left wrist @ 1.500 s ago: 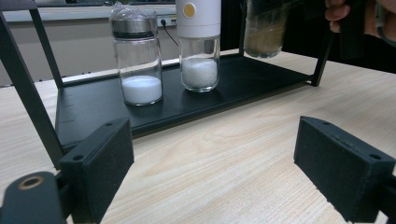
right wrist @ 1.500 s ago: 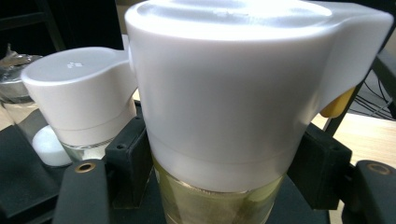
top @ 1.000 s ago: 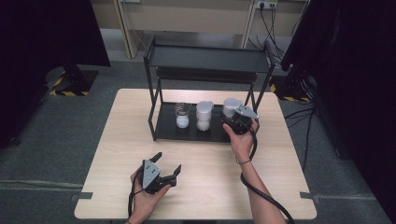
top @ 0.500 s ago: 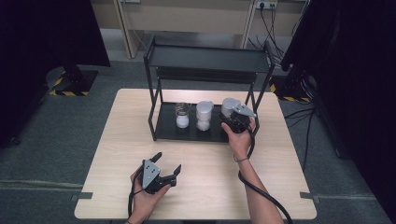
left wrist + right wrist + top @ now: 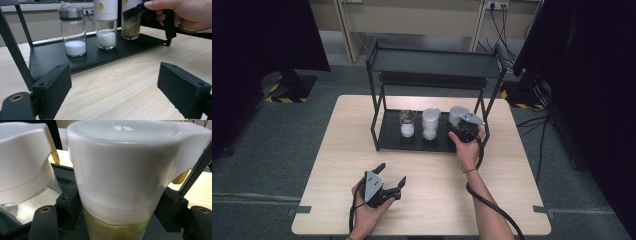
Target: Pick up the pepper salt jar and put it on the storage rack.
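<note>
right gripper (image 5: 462,131) at right end of rack's lower shelf (image 5: 392,137), jaws pinching brown-powder jar (image 5: 117,195) on both sides; jar base cut off in right gripper view, white cap blocks what lies behind. neighbour white-capped jar (image 5: 430,124) just beside, tight gap; rack post (image 5: 484,112) near right hand. upper shelf (image 5: 437,62) overhangs jars. glass shaker (image 5: 73,32), metal collar, white grains, farther left. left gripper (image 5: 384,182) on bare wood table (image 5: 512,200), jaws spread wide, empty, well apart from rack.
</note>
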`<state>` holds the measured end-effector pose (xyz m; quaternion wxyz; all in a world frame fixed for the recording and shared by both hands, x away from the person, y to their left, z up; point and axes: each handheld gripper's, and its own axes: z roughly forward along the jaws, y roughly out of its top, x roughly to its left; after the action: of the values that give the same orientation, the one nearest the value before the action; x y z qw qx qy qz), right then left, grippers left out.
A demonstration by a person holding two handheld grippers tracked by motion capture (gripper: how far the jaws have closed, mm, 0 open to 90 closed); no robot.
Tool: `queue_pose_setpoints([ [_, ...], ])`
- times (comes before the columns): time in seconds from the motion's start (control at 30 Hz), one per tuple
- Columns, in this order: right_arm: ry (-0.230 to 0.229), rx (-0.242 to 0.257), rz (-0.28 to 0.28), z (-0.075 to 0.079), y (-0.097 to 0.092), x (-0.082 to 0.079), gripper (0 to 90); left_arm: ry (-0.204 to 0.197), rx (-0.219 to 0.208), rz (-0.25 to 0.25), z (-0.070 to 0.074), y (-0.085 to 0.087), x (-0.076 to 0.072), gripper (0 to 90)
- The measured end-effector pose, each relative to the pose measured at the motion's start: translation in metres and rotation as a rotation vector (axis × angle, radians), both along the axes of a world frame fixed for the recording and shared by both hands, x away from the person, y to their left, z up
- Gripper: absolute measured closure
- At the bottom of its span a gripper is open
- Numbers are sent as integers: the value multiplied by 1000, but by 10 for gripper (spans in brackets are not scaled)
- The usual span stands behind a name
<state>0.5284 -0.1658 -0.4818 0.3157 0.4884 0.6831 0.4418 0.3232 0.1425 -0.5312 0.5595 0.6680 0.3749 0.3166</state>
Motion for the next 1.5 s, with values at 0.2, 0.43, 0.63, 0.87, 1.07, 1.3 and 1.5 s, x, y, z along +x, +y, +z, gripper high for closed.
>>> queue_pose_setpoints([
  [0.2, 5, -6, 1, -3, 0, 0, 307, 0, 0, -1, 0, 0, 0, 117],
  [0.43, 3, -13, 6, -5, 2, 1, 306, 0, 0, -2, 0, 0, 0, 118],
  [0.63, -7, -12, 5, -7, 2, -1, 305, -1, 2, -2, 0, 0, 0, 117],
  [0.87, -10, -5, 4, -8, 1, -2, 304, -1, 3, -2, 0, -1, 0, 117],
  [1.07, -15, -5, 4, -9, 0, -3, 303, -1, 2, -2, 0, -1, -1, 117],
  [1.3, -15, 0, 3, -9, 0, -3, 301, -2, 2, -3, 0, -1, -1, 117],
  [1.5, -15, 1, 3, -9, 0, -3, 296, 0, 1, -3, 0, -1, -1, 117],
])
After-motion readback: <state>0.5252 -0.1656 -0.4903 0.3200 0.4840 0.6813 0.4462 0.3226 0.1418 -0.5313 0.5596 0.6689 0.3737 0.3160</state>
